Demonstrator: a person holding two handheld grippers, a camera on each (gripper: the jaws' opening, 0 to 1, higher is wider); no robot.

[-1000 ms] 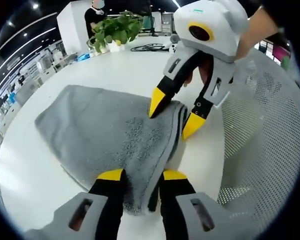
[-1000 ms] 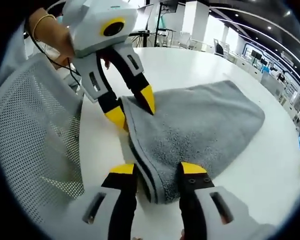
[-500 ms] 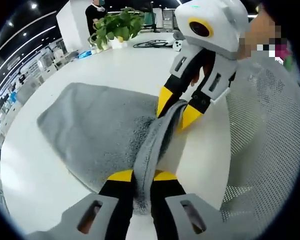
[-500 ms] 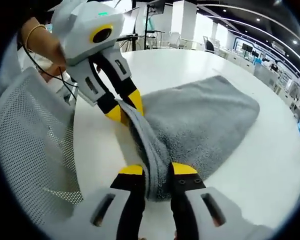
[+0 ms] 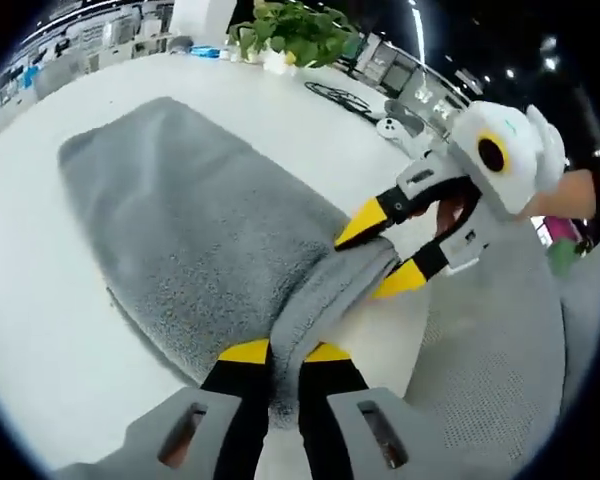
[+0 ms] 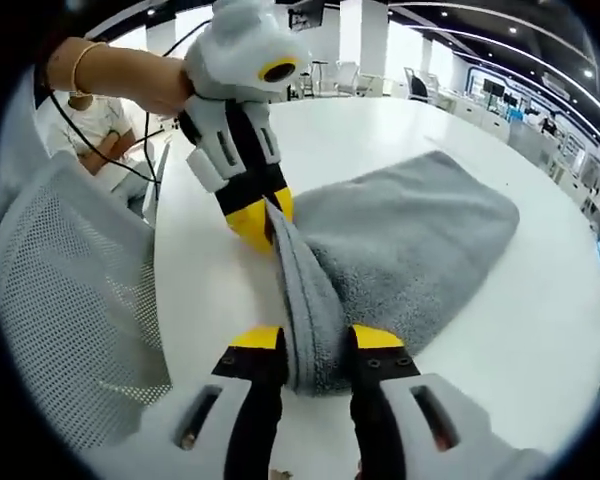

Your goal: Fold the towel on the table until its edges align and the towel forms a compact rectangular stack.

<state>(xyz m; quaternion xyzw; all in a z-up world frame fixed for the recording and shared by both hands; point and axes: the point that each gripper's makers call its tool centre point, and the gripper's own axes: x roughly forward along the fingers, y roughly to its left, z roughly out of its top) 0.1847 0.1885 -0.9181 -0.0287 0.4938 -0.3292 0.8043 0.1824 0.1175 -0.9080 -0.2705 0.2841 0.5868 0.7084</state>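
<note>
A grey towel (image 5: pixel 190 230) lies folded on the white round table (image 5: pixel 40 330). My left gripper (image 5: pixel 285 352) is shut on one near corner of the towel, and the pinched edge rises as a ridge between its yellow tips. My right gripper (image 5: pixel 388 247) enters the left gripper view from the right, shut on the other end of that same edge. In the right gripper view my right gripper (image 6: pixel 317 338) is shut on the towel (image 6: pixel 410 240), and my left gripper (image 6: pixel 263 214) clamps the far end of the raised edge.
A white mesh chair (image 6: pixel 70 320) stands against the table edge beside the grippers. A potted plant (image 5: pixel 300 30) and a black cable (image 5: pixel 342 95) sit at the far side of the table. A seated person (image 6: pixel 90 130) is behind the chair.
Both grippers went from open around the towel's near edge to shut on it. The edge has lifted into a taut ridge between them, and the left view has tilted.
</note>
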